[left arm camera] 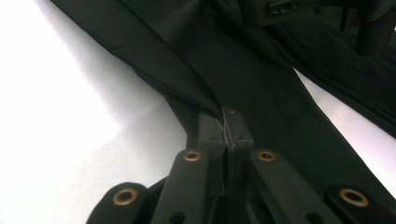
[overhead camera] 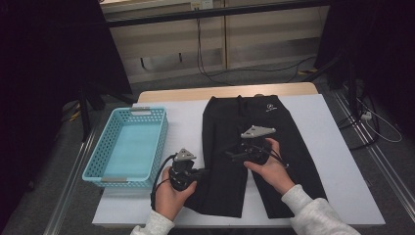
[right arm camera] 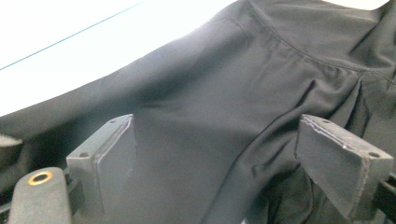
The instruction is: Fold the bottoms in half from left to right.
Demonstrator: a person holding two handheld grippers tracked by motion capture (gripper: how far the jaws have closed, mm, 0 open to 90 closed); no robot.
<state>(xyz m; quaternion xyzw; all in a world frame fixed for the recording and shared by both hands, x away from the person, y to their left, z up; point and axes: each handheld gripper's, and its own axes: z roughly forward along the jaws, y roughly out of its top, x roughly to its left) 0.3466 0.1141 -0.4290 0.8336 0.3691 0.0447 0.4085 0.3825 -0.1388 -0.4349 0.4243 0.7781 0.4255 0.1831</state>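
Note:
Black trousers (overhead camera: pixel 264 127) lie flat on the white table cover (overhead camera: pixel 186 110), waistband at the far side and legs toward the person. My left gripper (overhead camera: pixel 198 172) is at the outer edge of the left trouser leg, near its hem. In the left gripper view its jaws are shut on a fold of the black fabric (left arm camera: pixel 196 88). My right gripper (overhead camera: pixel 234 154) hovers over the crotch area between the two legs. In the right gripper view its pads (right arm camera: pixel 114 154) stand wide apart above the trousers (right arm camera: pixel 210 93), gripping nothing.
A light-blue plastic basket (overhead camera: pixel 128 147) stands at the table's left side, close to my left gripper. Beyond the table's far edge are dark floor, cables (overhead camera: pixel 215 73) and a wall panel. Bare white cover lies right of the trousers.

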